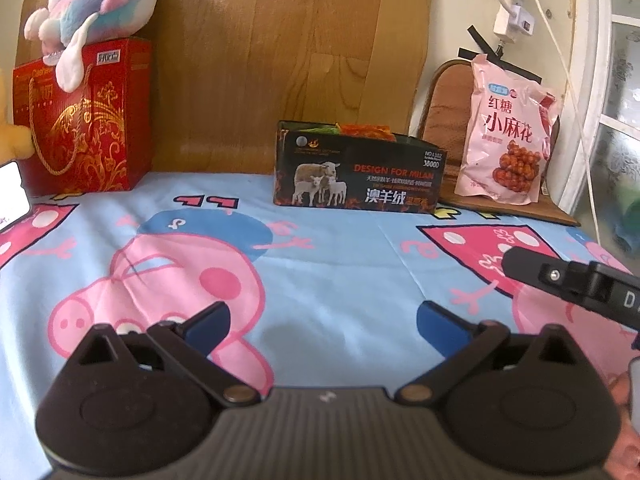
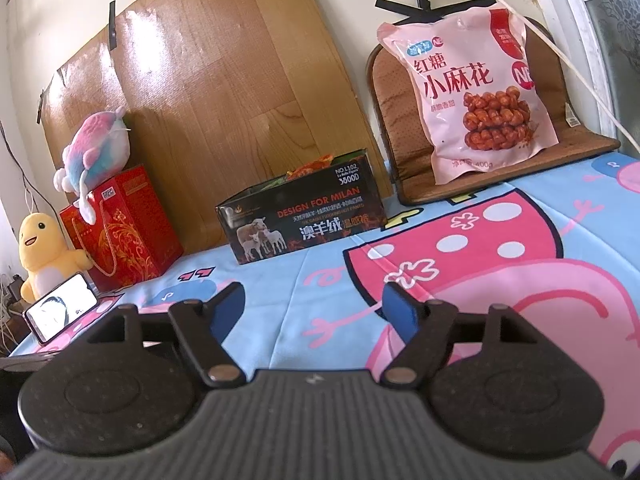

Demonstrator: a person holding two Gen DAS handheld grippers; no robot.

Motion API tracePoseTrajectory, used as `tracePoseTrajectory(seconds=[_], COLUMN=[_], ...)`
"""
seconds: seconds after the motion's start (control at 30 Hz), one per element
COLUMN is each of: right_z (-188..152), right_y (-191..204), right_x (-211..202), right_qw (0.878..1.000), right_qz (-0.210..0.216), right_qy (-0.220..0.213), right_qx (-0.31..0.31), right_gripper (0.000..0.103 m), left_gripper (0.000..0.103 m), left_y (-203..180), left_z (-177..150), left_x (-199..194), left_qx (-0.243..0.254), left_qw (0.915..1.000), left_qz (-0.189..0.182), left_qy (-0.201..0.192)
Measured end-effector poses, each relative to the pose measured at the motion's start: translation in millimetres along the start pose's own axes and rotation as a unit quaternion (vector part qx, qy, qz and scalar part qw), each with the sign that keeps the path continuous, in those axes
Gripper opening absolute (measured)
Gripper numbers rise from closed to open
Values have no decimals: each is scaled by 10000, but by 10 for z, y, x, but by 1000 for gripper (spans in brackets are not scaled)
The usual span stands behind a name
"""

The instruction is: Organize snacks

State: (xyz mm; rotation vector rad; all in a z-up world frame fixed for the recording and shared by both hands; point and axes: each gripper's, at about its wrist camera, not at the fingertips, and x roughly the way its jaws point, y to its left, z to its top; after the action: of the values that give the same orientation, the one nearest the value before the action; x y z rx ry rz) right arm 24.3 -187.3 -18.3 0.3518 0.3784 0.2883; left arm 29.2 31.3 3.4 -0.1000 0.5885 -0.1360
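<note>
Blue pads nearest, on both tools. Left gripper (image 1: 322, 326) spread as wide as it goes, nothing between the pads, only the cartoon bedsheet (image 1: 340, 264) beneath. Right gripper (image 2: 314, 310) parted a little less wide, likewise empty, hovering over the same sheet.

Farther on, against the wooden board (image 1: 288, 60), the black box (image 1: 356, 176) with the sheep picture, open at the top, orange and green wrappers poking above its rim. Looks like the place where snacks collect, though that is a guess.

Right of the box and a little behind it, the pink snack bag (image 1: 508, 132), standing propped against the brown chair cushion (image 2: 400, 120), apart from the box, untouched by either tool. Probably the next thing to sort.

Glossy, puffed plastic film: likely slick and soft, with brittle fried twists inside that could crumble under a hard squeeze. Fairly full, so probably some weight, and prone to sag when lifted. Best hold judged to be the flat sealed strip along the top edge, or an upper corner, pinched gently, not the bulging middle.

Left of the box, well apart: red gift bag (image 1: 84, 120) with a plush fish (image 1: 96, 4) on top, yellow plush toy (image 2: 44, 248) and a lit phone (image 2: 60, 312) beside it.
</note>
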Motion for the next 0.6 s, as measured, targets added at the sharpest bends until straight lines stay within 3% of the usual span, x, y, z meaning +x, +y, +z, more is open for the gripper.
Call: tracePoseTrajectory(seconds=[0.6], right_z=[1], right_y=[2], right_x=[-3], right_qw=[10000], right_qz=[-4], right_qy=[-5], right_qx=[10], right_gripper=[79], left_gripper=[103], left_y=[26], left_z=[-1], left_x=[0], left_qx=[-73], left_qw=[10000], left_qz=[49], left_qy=[9])
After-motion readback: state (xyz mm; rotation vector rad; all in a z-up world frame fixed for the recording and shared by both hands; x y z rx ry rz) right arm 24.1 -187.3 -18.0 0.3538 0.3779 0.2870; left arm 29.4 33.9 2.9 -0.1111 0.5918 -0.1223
